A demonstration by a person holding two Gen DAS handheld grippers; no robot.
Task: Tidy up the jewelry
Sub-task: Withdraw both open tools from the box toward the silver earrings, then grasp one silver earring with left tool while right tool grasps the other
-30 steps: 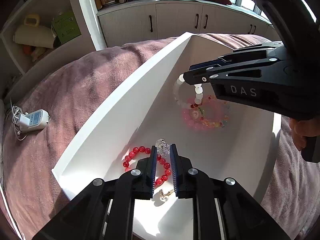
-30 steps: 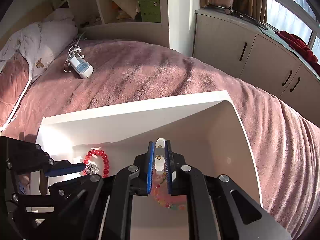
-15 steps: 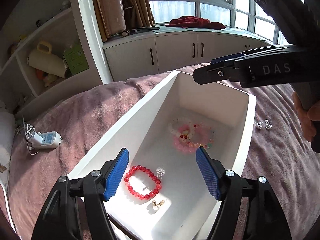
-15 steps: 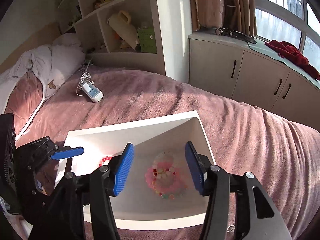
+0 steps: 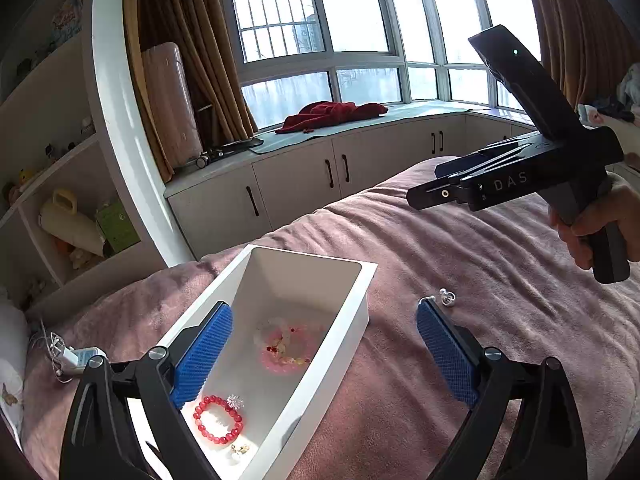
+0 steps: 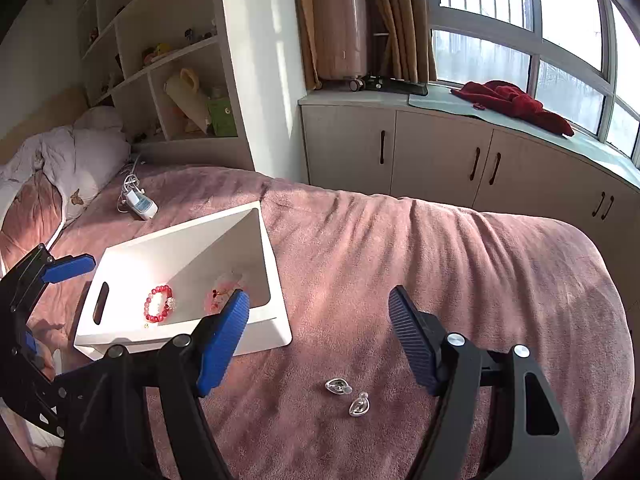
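Observation:
A white box [image 5: 352,320] [image 6: 276,320] lies on the pink bedspread. In it lie a red bead bracelet [image 5: 218,420] [image 6: 159,304], a pile of pink and white bead bracelets [image 5: 286,346] [image 6: 220,296] and a small gold earring [image 5: 240,449]. Two clear earrings [image 6: 347,395] [image 5: 447,298] lie on the bedspread right of the box. My left gripper [image 5: 324,356] is open and empty, high above the box. My right gripper [image 6: 318,340] is open and empty above the bedspread, over the clear earrings.
A white charger with cable [image 6: 138,204] [image 5: 70,356] lies on the bed left of the box. Pillows [image 6: 80,160] lie at the head. Shelves [image 6: 172,80] and window cabinets [image 6: 460,160] stand beyond the bed. The right gripper's body [image 5: 520,176] hangs at upper right.
Both grippers opened, dropped their jewelry into the box, and rose away. The white bracelet now lies on the pink pile. The right gripper swung right, over the clear earrings.

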